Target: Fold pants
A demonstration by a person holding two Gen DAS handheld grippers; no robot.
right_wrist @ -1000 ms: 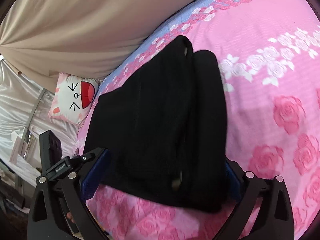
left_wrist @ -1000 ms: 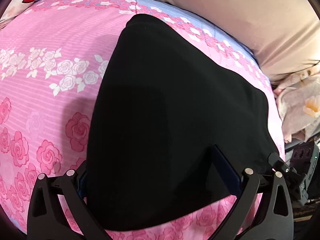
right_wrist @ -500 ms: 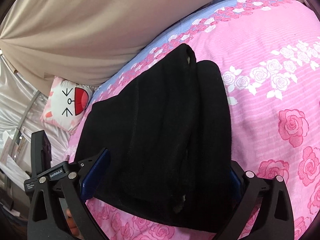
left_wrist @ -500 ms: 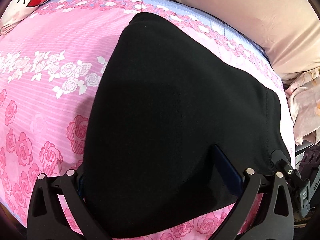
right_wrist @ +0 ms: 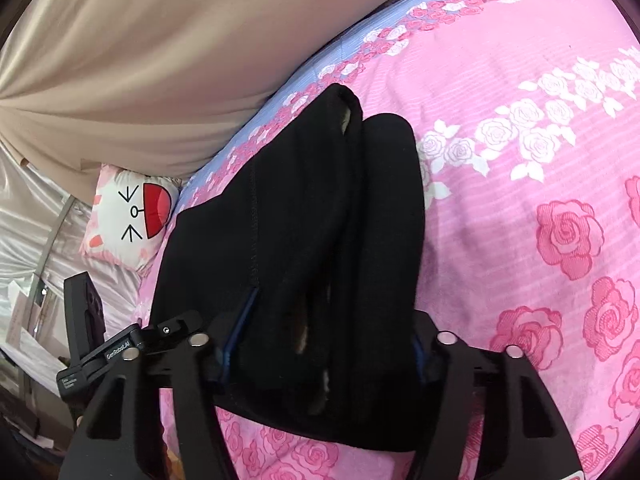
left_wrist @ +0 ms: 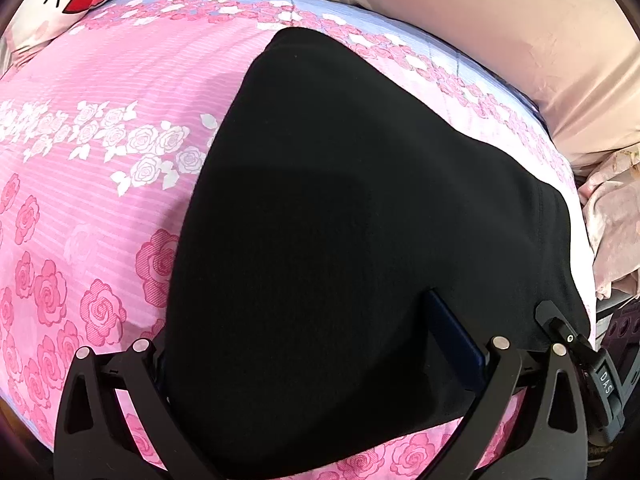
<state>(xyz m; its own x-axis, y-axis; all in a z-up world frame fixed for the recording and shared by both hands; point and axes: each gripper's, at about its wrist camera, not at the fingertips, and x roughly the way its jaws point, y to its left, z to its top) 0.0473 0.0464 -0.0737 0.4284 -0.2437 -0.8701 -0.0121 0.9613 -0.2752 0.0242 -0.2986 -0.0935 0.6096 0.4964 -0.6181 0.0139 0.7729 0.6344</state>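
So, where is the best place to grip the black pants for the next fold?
Probably the near edge of the black pants, coming from the bed's near side: both layered legs end there, and the open jaws of the right gripper straddle them.

The left gripper (left_wrist: 320, 344) sits low with its two black arms spread wide — jaws parted, the blue pad (left_wrist: 456, 336) of one finger showing, the other finger hidden under black cloth. The right gripper (right_wrist: 320, 340) is spread less widely; its blue-edged finger (right_wrist: 238, 328) shows on one side. The right gripper's body appears at the edge of the left wrist view.
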